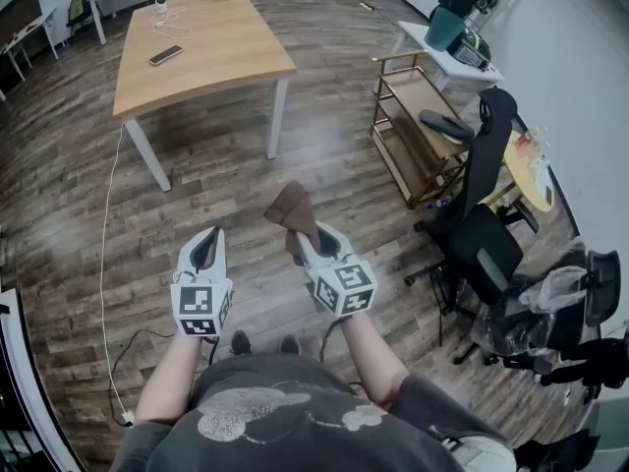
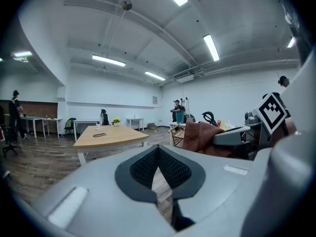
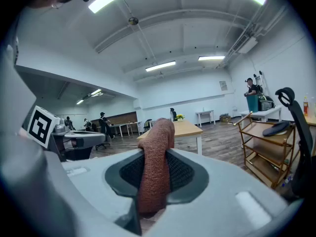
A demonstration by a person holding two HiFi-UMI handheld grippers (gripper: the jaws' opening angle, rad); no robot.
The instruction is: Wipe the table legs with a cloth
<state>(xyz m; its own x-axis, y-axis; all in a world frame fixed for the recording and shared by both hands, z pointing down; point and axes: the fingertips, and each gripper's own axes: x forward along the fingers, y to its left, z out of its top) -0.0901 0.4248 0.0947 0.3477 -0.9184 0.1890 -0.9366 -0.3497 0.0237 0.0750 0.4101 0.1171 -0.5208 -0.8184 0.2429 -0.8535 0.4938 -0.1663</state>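
Forearms (image 1: 169, 374) stretched forward side by side, well short of the counter (image 1: 201, 57).
Right hand-held gripper (image 1: 307, 240) clamped the brown cloth (image 1: 292, 207); left hand-held gripper (image 1: 206, 248) had its jaws together, holding nothing.

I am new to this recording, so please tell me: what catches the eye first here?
A reddish-brown woven cloth sticks up from the right gripper, clamped between its jaws. The left gripper beside it is shut and empty. Ahead stands a light wooden table with white legs.

Bare floor (image 1: 231, 190) leads to table (image 1: 206, 57); office chair (image 1: 484, 246) crowds right.
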